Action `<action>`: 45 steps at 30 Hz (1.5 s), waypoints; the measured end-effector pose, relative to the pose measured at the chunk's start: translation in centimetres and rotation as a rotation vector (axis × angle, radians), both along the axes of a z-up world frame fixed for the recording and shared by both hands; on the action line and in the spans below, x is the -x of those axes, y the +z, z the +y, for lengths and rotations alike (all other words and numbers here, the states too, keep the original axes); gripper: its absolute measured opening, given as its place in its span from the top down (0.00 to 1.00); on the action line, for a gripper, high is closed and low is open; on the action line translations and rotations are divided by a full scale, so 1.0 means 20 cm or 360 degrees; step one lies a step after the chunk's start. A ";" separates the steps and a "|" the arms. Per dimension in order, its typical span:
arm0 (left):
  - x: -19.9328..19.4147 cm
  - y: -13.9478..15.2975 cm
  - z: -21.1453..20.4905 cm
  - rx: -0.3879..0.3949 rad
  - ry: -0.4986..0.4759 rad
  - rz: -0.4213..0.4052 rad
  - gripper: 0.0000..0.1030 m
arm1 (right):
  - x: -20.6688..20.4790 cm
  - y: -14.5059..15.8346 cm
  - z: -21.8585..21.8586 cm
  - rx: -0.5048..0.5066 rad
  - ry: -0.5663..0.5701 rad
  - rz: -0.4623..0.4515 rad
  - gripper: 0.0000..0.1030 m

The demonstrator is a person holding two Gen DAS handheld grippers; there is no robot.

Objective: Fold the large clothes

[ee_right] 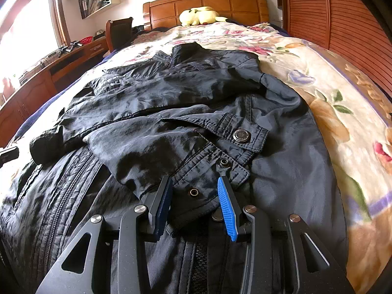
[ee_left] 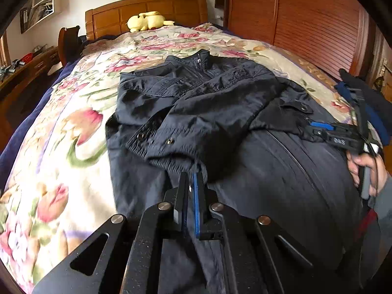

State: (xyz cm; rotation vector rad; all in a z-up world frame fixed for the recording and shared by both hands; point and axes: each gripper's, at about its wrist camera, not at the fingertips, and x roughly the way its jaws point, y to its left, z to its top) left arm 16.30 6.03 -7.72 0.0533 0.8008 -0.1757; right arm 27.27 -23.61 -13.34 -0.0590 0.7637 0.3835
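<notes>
Wooden headboard [ee_right: 204,3], slatted wardrobe [ee_right: 343,24], bright window [ee_right: 27,22]

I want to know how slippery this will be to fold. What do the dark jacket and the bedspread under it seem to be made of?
The jacket looks like a thin woven synthetic, perhaps nylon: a slight sheen, fine crisp wrinkles, metal snaps. The bedspread looks like soft, matte plush or fleece with a printed floral pattern; the fibre itself cannot be told.
</notes>
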 end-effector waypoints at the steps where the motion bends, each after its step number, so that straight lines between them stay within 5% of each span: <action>1: 0.03 0.00 0.01 -0.0006 0.0004 -0.0005 0.83 | 0.00 0.00 0.00 0.0000 0.0000 0.0000 0.61; 12: 0.31 -0.12 0.22 -0.0037 0.0159 0.0087 0.75 | 0.00 0.00 0.00 0.0007 0.0001 -0.0002 0.61; 25: 0.37 -0.25 0.22 -0.0072 0.0161 0.0150 0.75 | -0.02 -0.01 0.01 0.0043 0.0009 -0.0001 0.60; 32: 0.39 -0.24 0.24 -0.0014 0.0159 0.0160 0.75 | 0.00 0.01 0.09 0.0247 0.0024 -0.0002 0.55; 35: 0.43 -0.23 0.23 -0.0001 0.0152 0.0160 0.75 | 0.02 0.06 0.08 0.0261 0.0112 0.0007 0.45; 37: 0.45 -0.22 0.24 0.0018 0.0154 0.0163 0.75 | 0.04 0.08 0.04 0.0214 0.0147 0.0054 0.29; 45: 0.52 -0.20 0.20 0.0030 0.0152 0.0173 0.75 | 0.22 0.26 -0.28 0.0063 0.0083 0.0119 0.23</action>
